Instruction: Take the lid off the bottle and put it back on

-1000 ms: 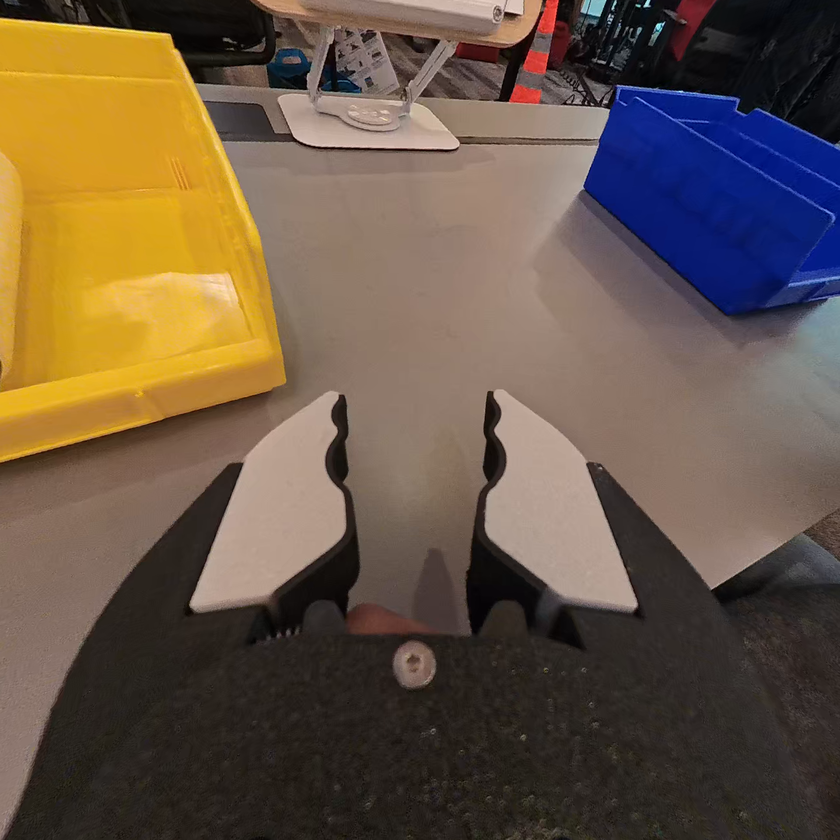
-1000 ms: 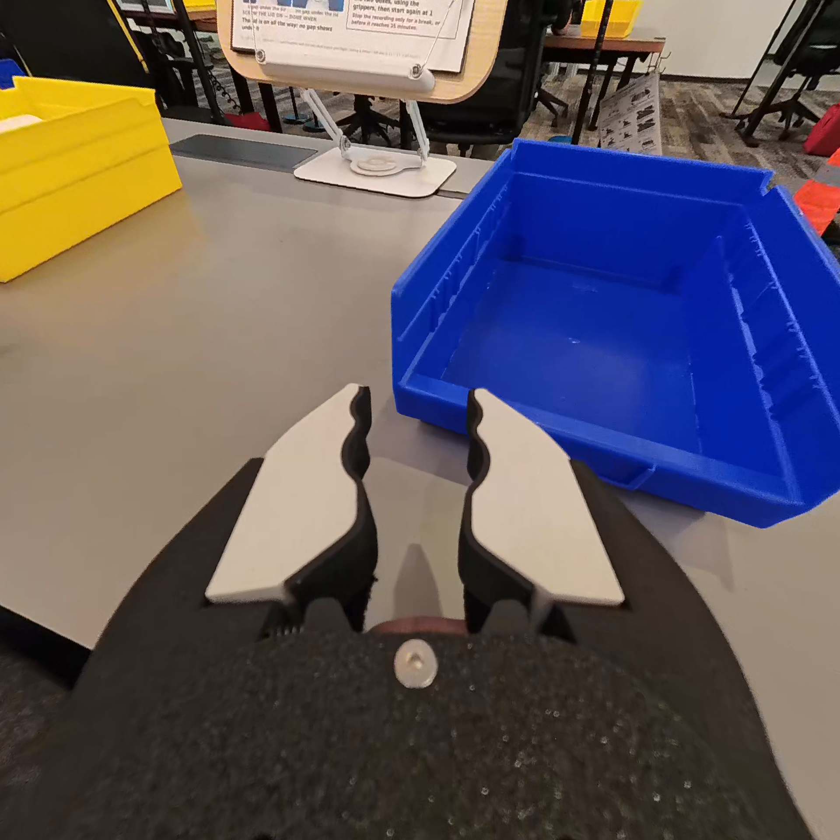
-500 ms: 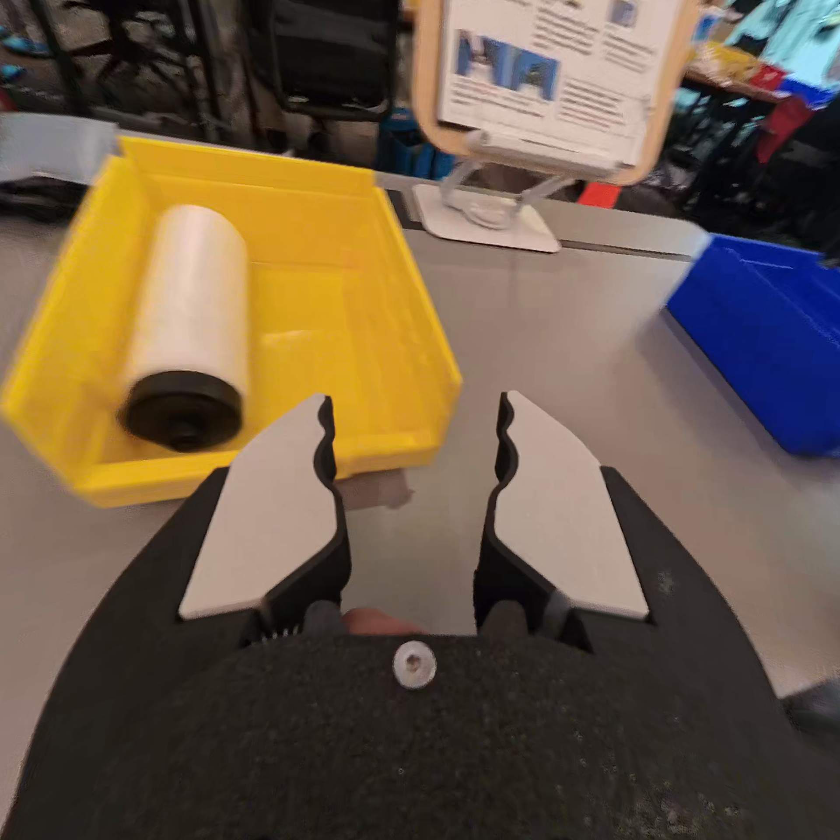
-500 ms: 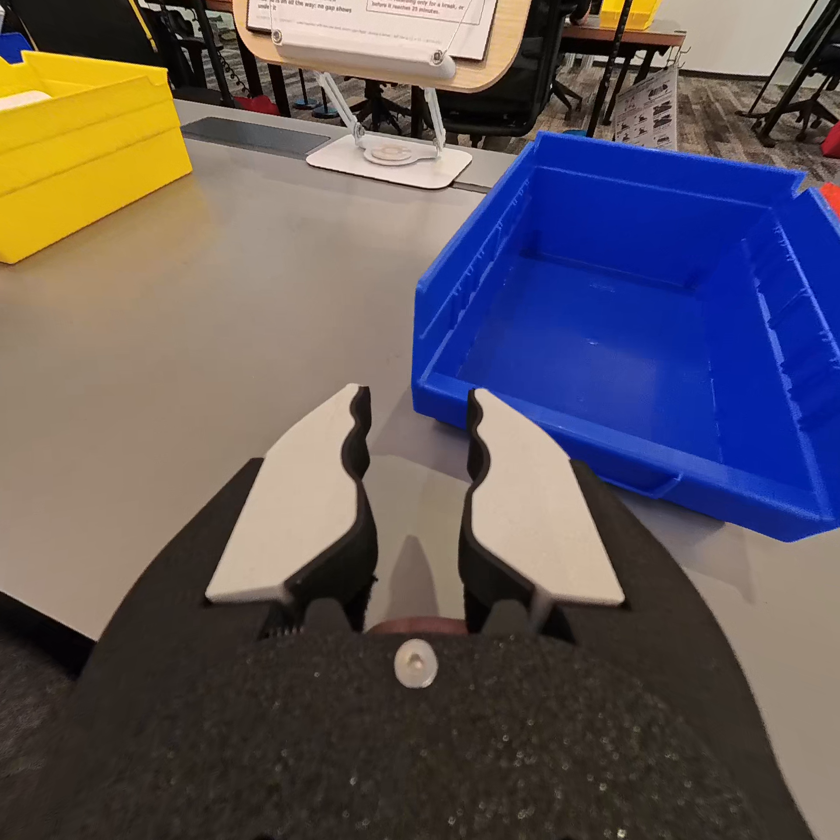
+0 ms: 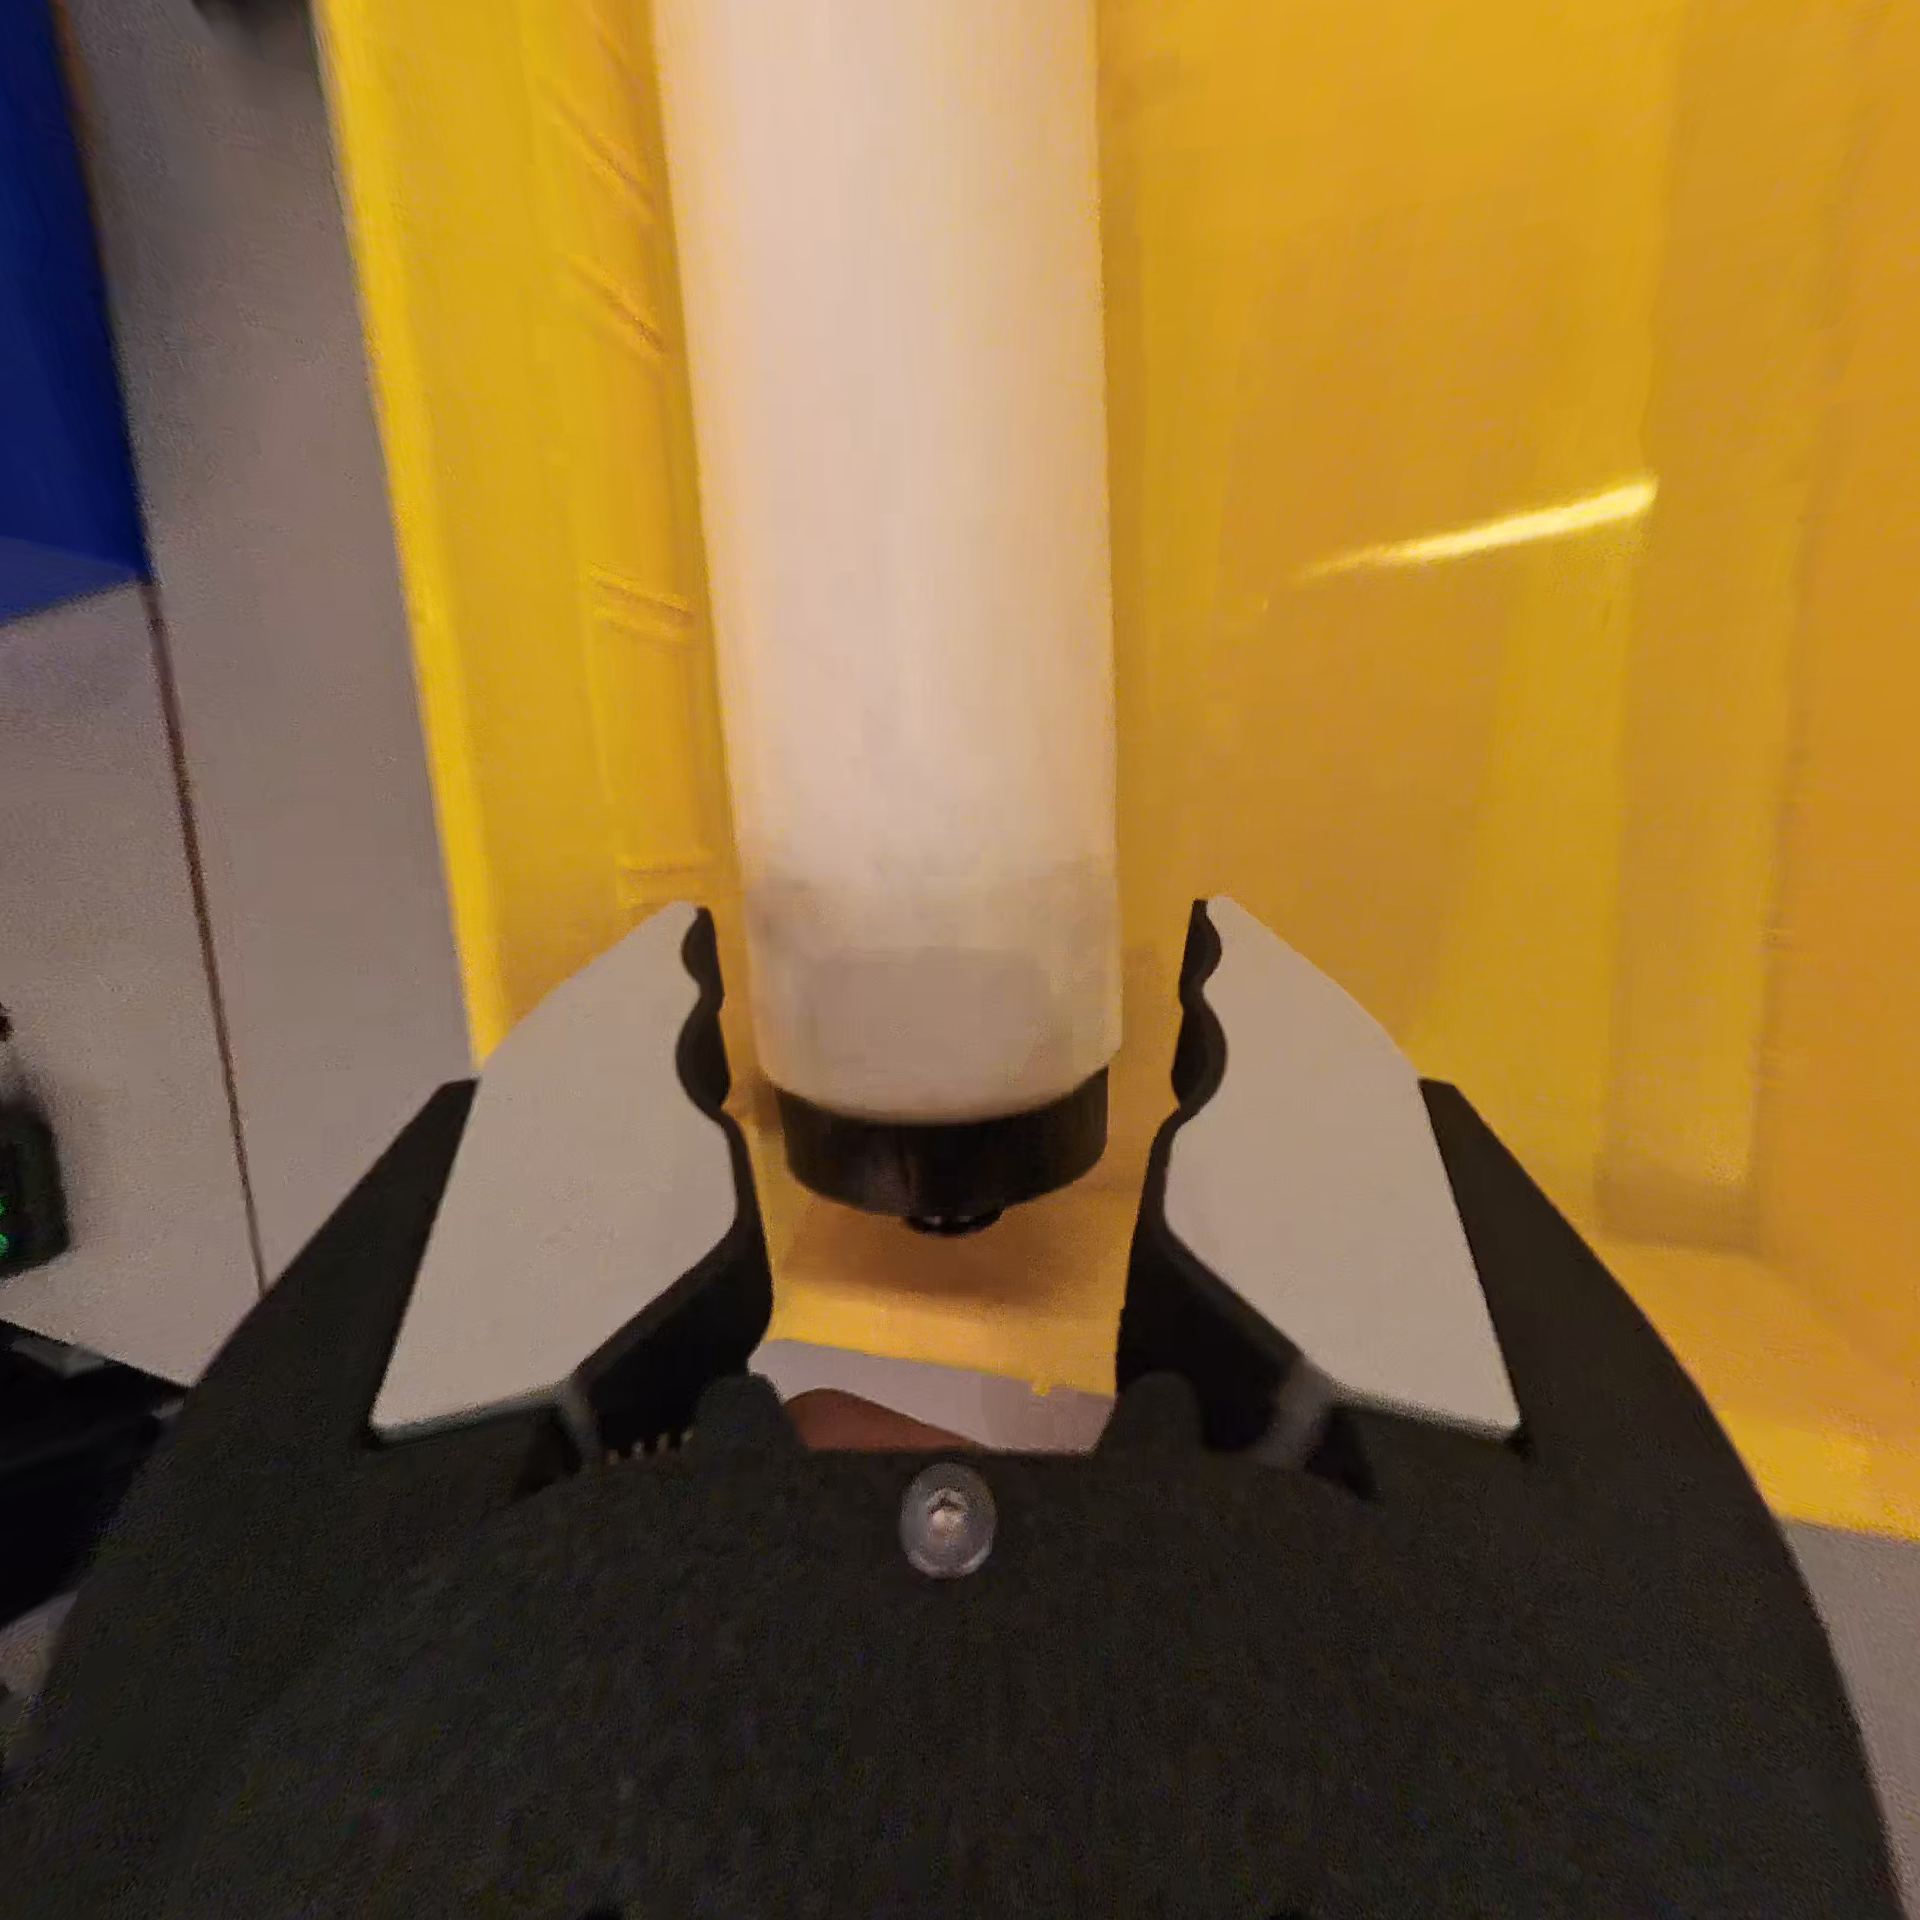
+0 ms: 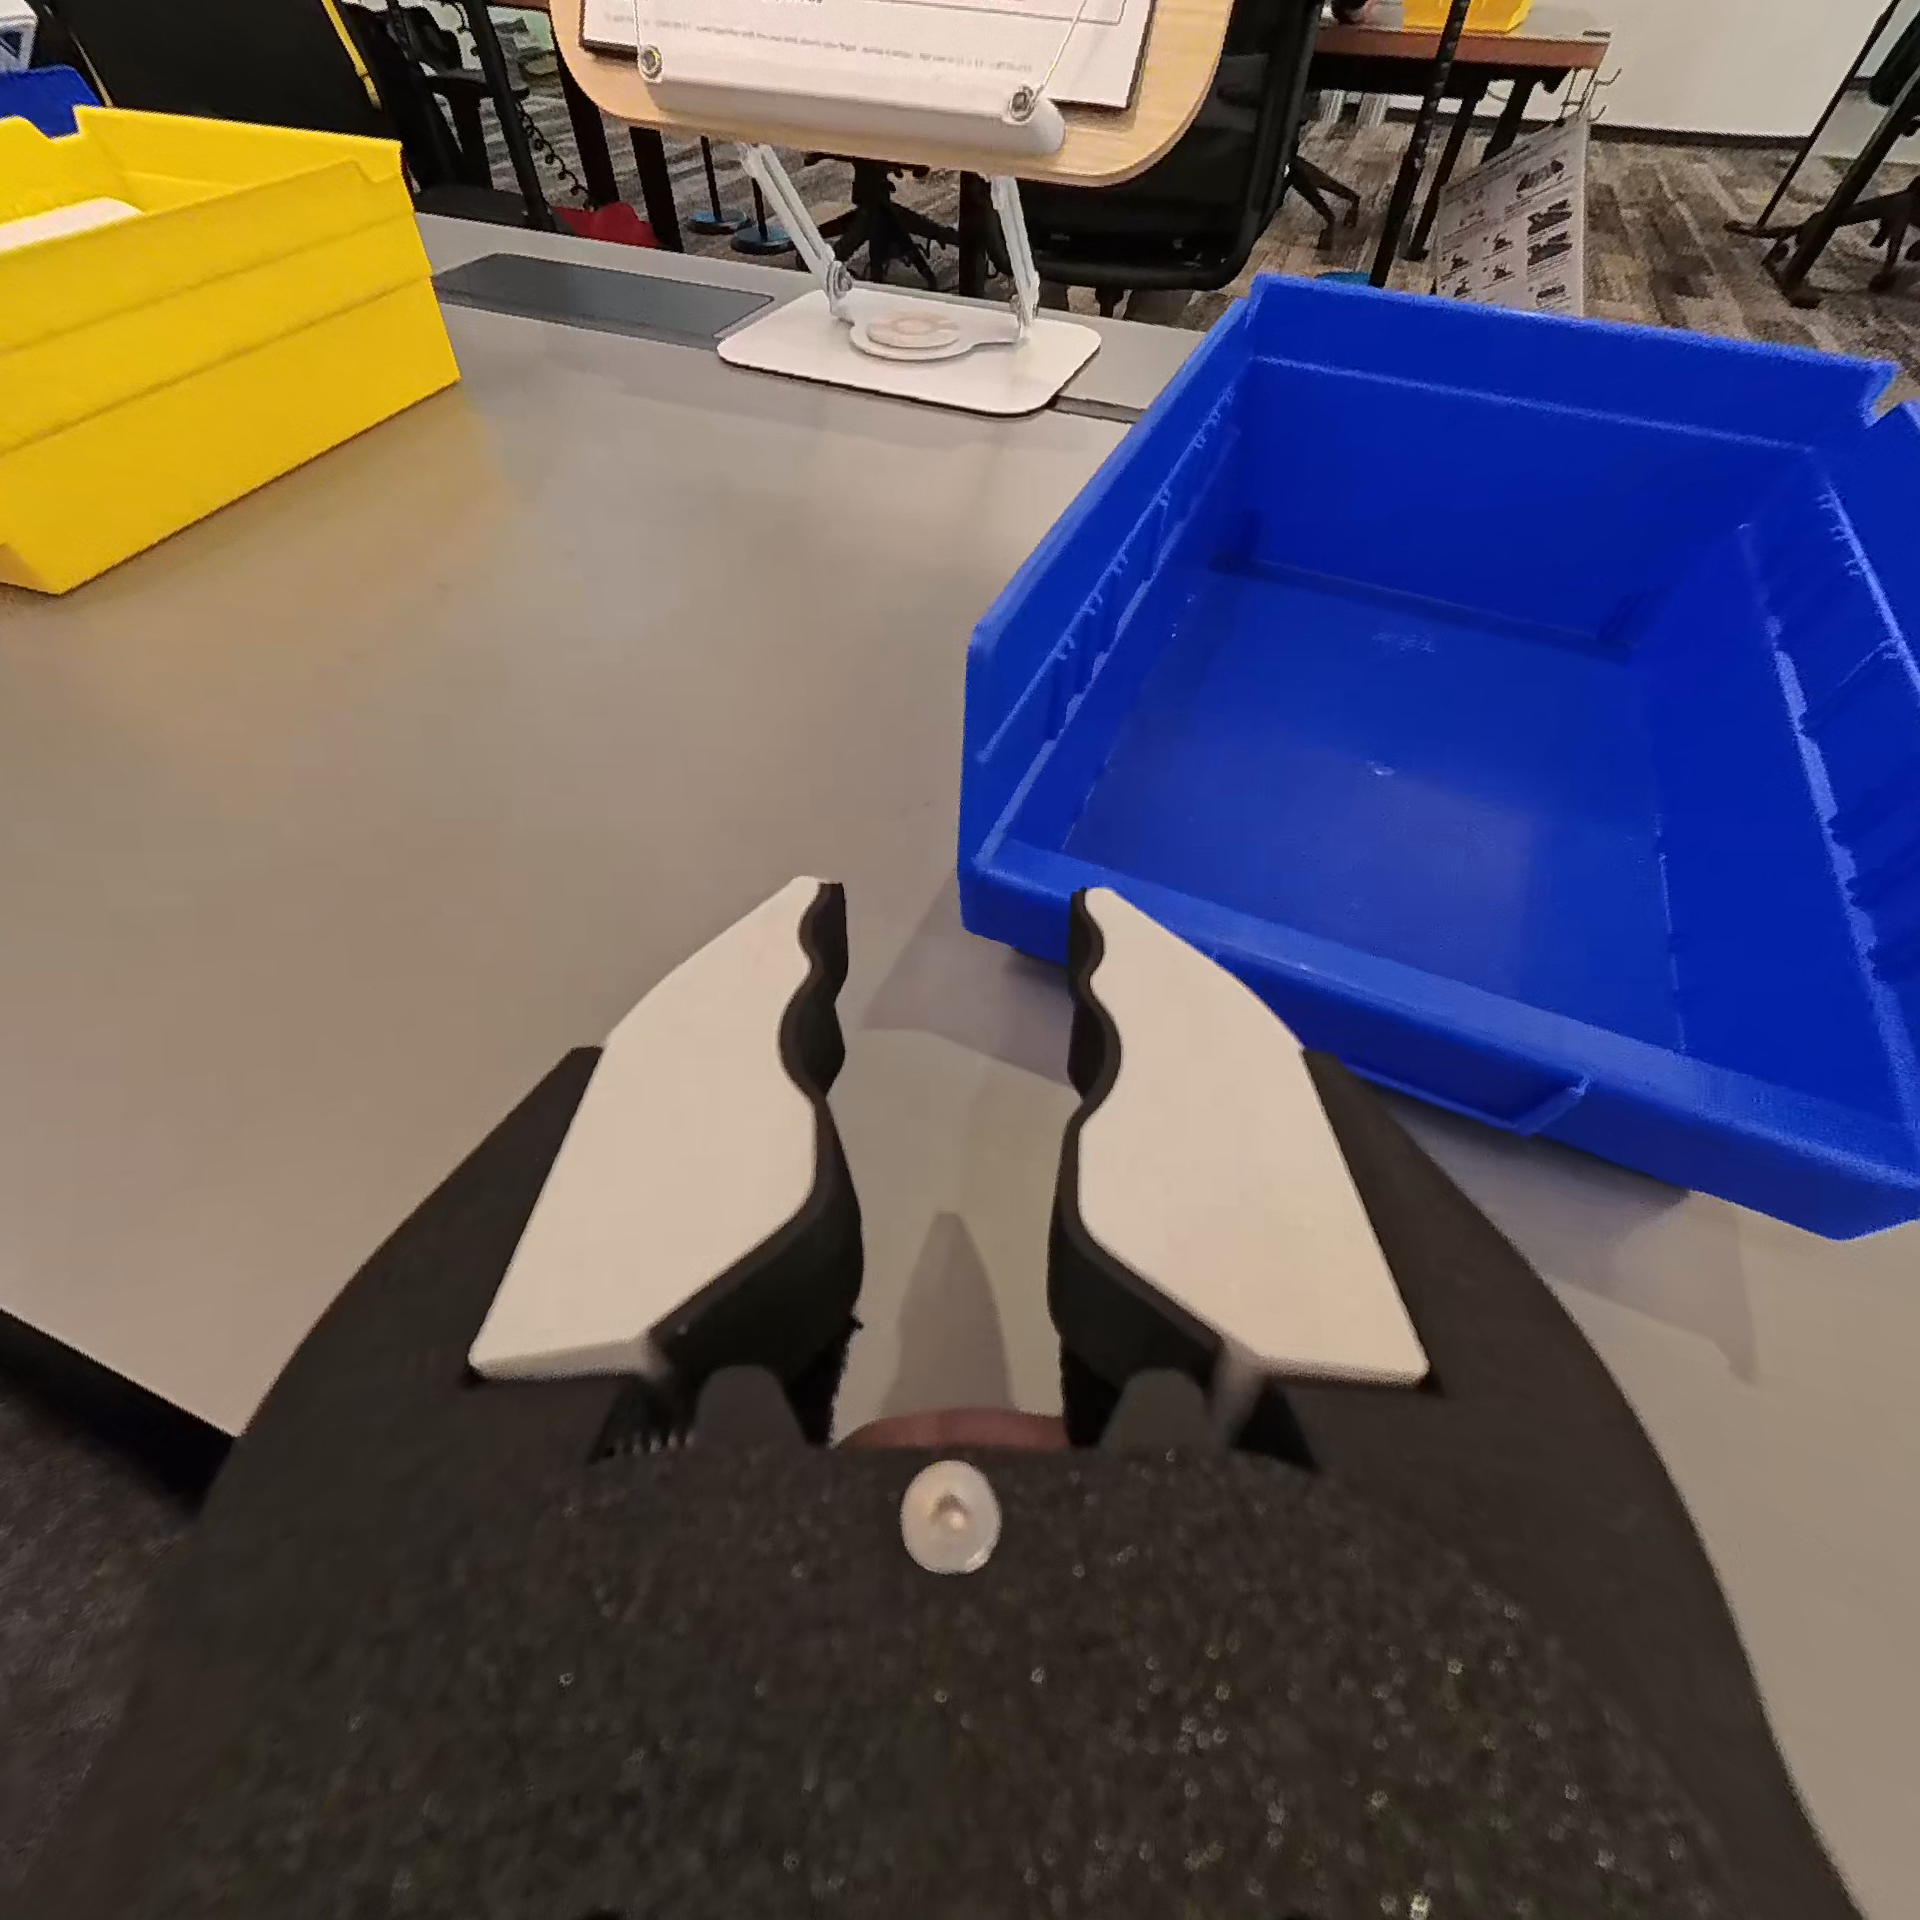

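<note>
A white bottle (image 5: pixel 894 540) with a black lid (image 5: pixel 935 1153) lies in the yellow bin (image 5: pixel 1455 727), lid end towards me. My left gripper (image 5: pixel 948 914) is open and straddles the bottle's lid end; the fingers (image 5: pixel 613 1122) stand on either side with small gaps and do not clamp it. My right gripper (image 6: pixel 954 894) is open and empty above the grey table (image 6: pixel 468 779), just left of the blue bin (image 6: pixel 1455 748). A sliver of the white bottle (image 6: pixel 62 220) shows in the yellow bin (image 6: pixel 208 343) at far left in the right wrist view.
The blue bin holds nothing. A white stand (image 6: pixel 914 343) carrying a board with a sheet stands at the table's back edge. Chairs and tables stand on the carpet beyond. The table's front edge (image 6: pixel 114 1361) runs near my right gripper.
My left gripper has swung left and down into the yellow bin and now straddles the bottle's lid end, opened wider. My right gripper has drifted slightly and stays open.
</note>
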A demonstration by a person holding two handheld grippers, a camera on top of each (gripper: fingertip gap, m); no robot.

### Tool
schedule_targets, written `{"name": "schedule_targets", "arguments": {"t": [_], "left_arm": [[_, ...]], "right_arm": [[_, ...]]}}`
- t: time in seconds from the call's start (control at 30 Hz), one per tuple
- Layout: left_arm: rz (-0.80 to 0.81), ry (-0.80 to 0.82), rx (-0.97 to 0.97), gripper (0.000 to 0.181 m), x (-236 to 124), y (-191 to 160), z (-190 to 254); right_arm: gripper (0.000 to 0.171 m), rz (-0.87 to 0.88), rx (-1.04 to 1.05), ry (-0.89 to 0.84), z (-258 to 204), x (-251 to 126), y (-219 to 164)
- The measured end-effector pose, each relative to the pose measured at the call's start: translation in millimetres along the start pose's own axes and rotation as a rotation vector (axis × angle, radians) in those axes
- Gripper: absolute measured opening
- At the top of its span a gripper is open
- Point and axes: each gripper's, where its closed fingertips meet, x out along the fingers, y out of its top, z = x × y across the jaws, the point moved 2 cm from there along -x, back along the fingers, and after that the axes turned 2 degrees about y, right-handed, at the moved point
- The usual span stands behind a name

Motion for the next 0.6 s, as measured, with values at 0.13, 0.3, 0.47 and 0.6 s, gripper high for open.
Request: {"name": "schedule_targets", "arguments": {"t": [0.13, 0.3, 0.47, 0.6], "left_arm": [[-0.110, 0.081, 0.091, 0.084, 22.1, -9.4, -1.9], [-0.128, 0.027, 0.175, 0.083, 12.7, -3.5, 2.8], [-0.006, 0.017, 0.232, 0.082, -34.9, 22.1, -16.5], [0.045, -0.154, 0.302, 0.082, -91.0, 48.4, -17.4]], "right_arm": [[0.040, 0.000, 0.013, 0.001, 2.2, -1.8, -1.0], [0.040, -0.008, 0.027, 0.014, 1.3, -0.9, -1.9], [0.040, -0.010, -0.005, 0.011, -3.2, 0.6, -1.5], [0.040, -0.019, -0.029, 0.028, -13.3, 5.0, -1.2]]}}
